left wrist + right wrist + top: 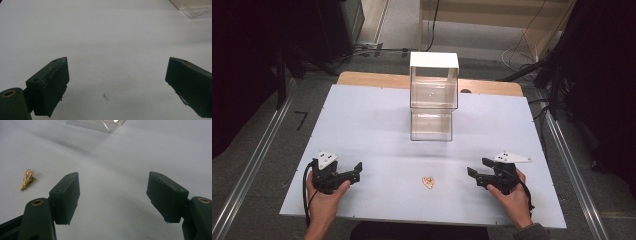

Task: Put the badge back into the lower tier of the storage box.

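Gold clip (pixel 428 182) lies alone between 2 grippers.
Left gripper (pixel 353 172) and right gripper (pixel 476 172) spread, empty; clear box (pixel 432 95) well beyond.

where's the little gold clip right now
In the high view the gold clip lies near the table's front edge, between both grippers, nearer the right gripper.
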`<act>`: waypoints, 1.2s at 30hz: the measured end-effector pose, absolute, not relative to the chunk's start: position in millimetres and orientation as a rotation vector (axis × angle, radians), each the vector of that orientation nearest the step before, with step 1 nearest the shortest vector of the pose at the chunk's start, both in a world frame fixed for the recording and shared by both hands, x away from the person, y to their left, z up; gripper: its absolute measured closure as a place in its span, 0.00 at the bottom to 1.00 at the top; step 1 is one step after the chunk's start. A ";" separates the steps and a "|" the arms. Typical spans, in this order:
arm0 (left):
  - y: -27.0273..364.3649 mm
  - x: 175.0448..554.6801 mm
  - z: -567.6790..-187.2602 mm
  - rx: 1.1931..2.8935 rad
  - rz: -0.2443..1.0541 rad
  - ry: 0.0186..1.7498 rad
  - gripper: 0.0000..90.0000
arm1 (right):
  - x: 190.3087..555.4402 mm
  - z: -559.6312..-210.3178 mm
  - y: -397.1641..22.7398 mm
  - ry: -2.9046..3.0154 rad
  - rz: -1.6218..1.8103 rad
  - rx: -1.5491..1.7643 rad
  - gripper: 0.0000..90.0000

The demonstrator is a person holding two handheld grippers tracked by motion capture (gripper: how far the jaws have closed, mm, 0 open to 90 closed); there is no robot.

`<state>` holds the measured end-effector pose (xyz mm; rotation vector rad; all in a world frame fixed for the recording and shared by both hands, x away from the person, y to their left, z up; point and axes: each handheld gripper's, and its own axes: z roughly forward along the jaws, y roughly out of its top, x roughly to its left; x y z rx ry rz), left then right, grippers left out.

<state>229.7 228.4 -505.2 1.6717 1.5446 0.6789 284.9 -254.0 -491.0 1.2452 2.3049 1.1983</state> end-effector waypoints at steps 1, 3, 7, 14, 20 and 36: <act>228.4 229.7 -505.3 1.672 0.679 1.544 0.06 | 284.9 -491.0 -254.0 2.305 1.198 1.245 0.28; 228.5 229.7 -505.3 1.671 0.680 1.544 0.06 | 284.9 -490.9 -252.5 2.307 1.198 1.247 0.28; 228.4 229.7 -505.3 1.673 0.679 1.543 0.06 | 285.3 -491.2 -250.1 2.312 1.199 1.238 0.28; 228.4 229.7 -505.3 1.672 0.677 1.543 0.06 | 285.3 -491.8 -244.5 2.327 1.199 1.227 0.28; 228.4 229.8 -505.5 1.674 0.676 1.543 0.06 | 285.9 -492.2 -239.9 2.338 1.194 1.218 0.28; 228.5 229.7 -505.5 1.671 0.674 1.543 0.06 | 286.4 -493.3 -229.2 2.358 1.194 1.198 0.28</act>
